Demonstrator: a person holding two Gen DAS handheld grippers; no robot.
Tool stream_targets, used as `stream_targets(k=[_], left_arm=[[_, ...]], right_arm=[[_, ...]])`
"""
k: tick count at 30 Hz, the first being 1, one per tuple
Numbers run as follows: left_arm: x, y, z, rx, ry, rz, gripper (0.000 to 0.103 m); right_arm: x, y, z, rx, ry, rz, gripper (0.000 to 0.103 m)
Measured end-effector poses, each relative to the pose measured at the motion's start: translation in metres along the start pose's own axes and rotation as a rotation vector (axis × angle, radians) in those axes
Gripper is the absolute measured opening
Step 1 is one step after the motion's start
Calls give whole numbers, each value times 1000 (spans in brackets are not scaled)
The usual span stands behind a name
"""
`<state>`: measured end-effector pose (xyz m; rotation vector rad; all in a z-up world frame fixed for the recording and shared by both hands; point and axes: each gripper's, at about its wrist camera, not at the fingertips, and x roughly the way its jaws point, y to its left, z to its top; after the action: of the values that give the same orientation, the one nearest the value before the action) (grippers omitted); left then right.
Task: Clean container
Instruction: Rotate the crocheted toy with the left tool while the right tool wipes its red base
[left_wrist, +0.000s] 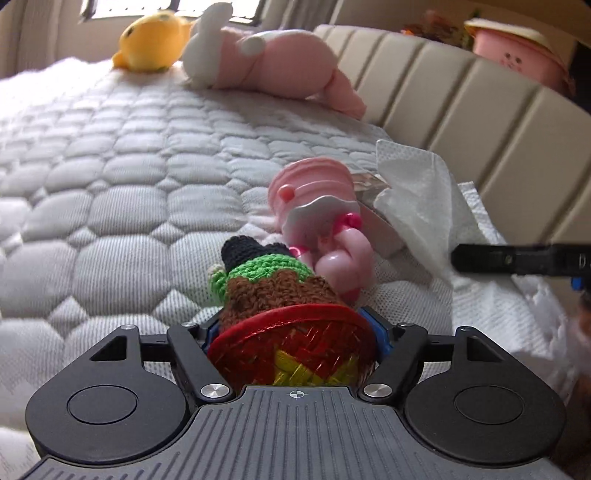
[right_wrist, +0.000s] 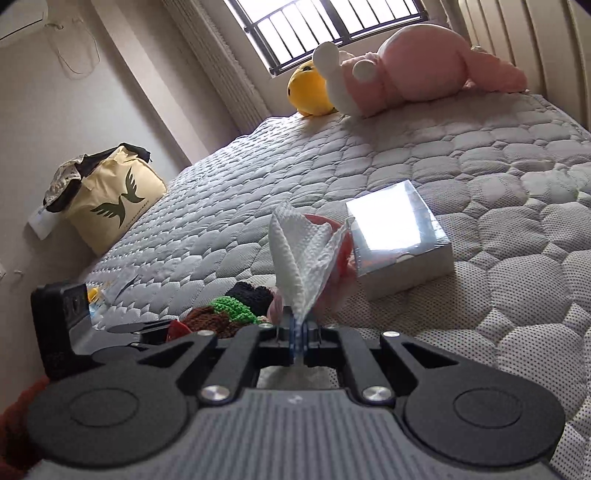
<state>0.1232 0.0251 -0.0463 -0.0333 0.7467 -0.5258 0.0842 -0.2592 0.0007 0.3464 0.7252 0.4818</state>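
Observation:
My left gripper (left_wrist: 293, 334) is shut on a small red and yellow woven basket (left_wrist: 295, 350), tipped forward over the bed. A crocheted brown, green and black toy (left_wrist: 266, 284) sticks out of its mouth. Just beyond lies a pink plastic doll (left_wrist: 317, 206); I cannot tell whether it rests in the basket or on the quilt. My right gripper (right_wrist: 297, 332) is shut on a white paper towel (right_wrist: 303, 251), which stands up in front of the doll (right_wrist: 332, 284). That towel (left_wrist: 417, 199) and a right finger (left_wrist: 517, 260) show at the right of the left wrist view.
A shiny silver box (right_wrist: 399, 236) lies on the grey quilted bed (right_wrist: 480, 177) just past the towel. A yellow plush (right_wrist: 308, 92) and a pink plush (right_wrist: 413, 70) sit near the window. A cream bag (right_wrist: 110, 203) leans at the bedside; a padded headboard (left_wrist: 461, 107) runs along the right.

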Motion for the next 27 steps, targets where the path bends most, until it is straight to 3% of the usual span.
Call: stream_targets(k=[2,6,9,12,14,18,22,27], left_arm=[[-4,-8,-2,174,-13,67,74],[-13,-25,-14,676,-80,351,74],[-17,-19,-21,797,-74,379,74],[-16,-16,-32,743,-52,323,76],[-16,-18,-41,728,-85,329,77],[-22,-15,-37,590,-114,256,81],[-25,-13,-39,573,-115,249,82],[-28,-10,-41,536,-117,240,86]], right_arm=[[-1,0,1,-7,-3,-9,5],[4,14,5,-48,-11,-5,5],[17,39,8,-102,-18,36,5],[36,70,15,-158,-9,91,5],[46,94,20,-199,-4,155,5],[70,132,23,-248,52,277,5],[98,143,8,-316,133,209,5],[98,108,7,-210,143,139,6]])
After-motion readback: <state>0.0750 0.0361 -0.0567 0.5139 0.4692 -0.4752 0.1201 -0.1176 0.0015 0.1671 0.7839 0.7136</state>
